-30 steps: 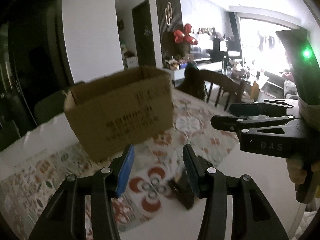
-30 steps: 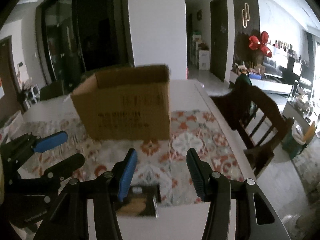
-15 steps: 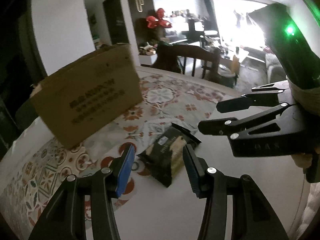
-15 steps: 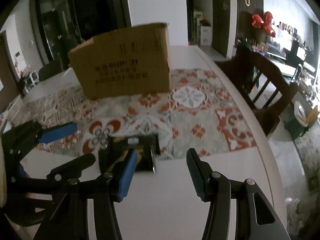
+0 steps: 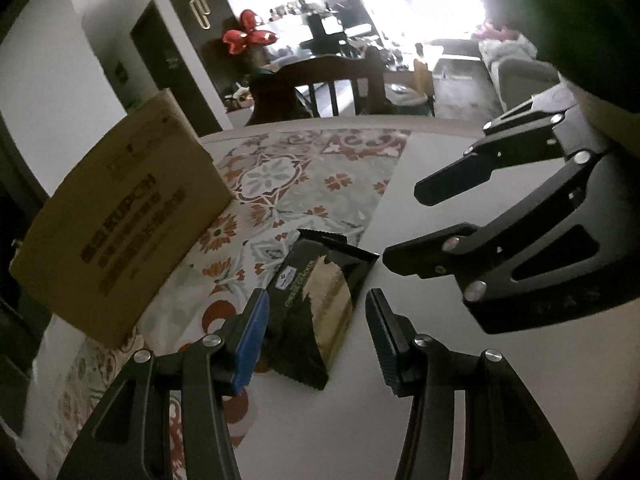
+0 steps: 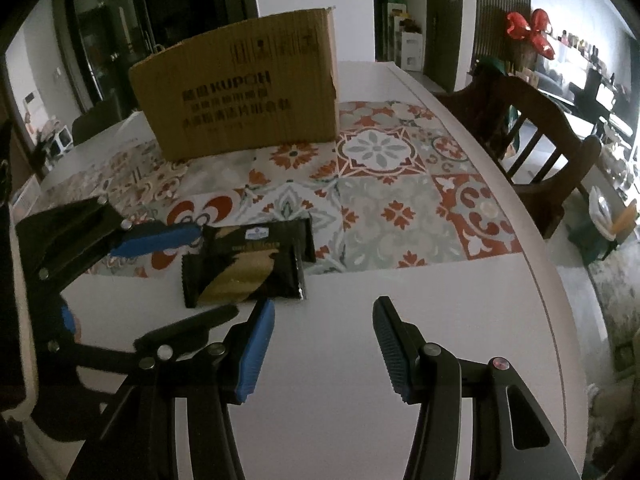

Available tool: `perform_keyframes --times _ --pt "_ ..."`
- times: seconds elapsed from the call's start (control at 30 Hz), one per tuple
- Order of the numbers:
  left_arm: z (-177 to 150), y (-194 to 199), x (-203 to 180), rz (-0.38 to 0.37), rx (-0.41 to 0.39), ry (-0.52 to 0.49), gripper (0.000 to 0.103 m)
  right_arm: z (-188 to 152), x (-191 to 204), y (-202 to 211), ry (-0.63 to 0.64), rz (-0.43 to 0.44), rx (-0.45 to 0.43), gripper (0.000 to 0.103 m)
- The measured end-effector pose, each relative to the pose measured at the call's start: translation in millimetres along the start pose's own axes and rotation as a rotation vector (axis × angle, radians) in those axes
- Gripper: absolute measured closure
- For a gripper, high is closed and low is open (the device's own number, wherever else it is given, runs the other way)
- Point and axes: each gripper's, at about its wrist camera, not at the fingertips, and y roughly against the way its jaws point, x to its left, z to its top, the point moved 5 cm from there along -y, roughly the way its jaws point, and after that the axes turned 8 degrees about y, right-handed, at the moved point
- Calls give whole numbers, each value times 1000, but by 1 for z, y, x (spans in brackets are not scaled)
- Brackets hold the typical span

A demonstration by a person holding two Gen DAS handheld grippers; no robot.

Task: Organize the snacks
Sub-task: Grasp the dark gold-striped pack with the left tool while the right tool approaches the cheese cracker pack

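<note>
A black and gold snack packet (image 5: 316, 304) lies flat on the white table, partly on the patterned mat; it also shows in the right wrist view (image 6: 248, 264). My left gripper (image 5: 316, 340) is open, low over the table, with its fingers on either side of the packet's near end, not closed on it. My right gripper (image 6: 324, 344) is open and empty, just in front of and to the right of the packet. An open cardboard box (image 5: 120, 232) stands behind the packet, also in the right wrist view (image 6: 244, 84).
A floral patterned mat (image 6: 384, 200) covers the table's middle. The white table (image 6: 360, 360) curves away at the right edge. A dark wooden chair (image 6: 532, 132) stands at the far right side.
Both grippers have dropped and moved forward toward the packet. The left gripper's fingers now flank the packet. The box looks nearer and larger in both views.
</note>
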Motion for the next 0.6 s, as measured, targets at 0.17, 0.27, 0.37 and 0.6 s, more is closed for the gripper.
perform_keyframes --times 0.17,0.27,0.37,0.6 --pt "0 -10 -3 -3 23 -52 54 -3 -2 -3 -12 -2 11 51" --pt "0 -18 -3 -4 45 -60 54 -3 -3 -4 -16 -6 13 51" --pt "0 -20 -2 -14 49 -46 53 -3 -3 -5 -20 -5 15 51" --pt "-3 -20 1 -52 49 28 68 -2 -4 -6 -36 2 14 51"
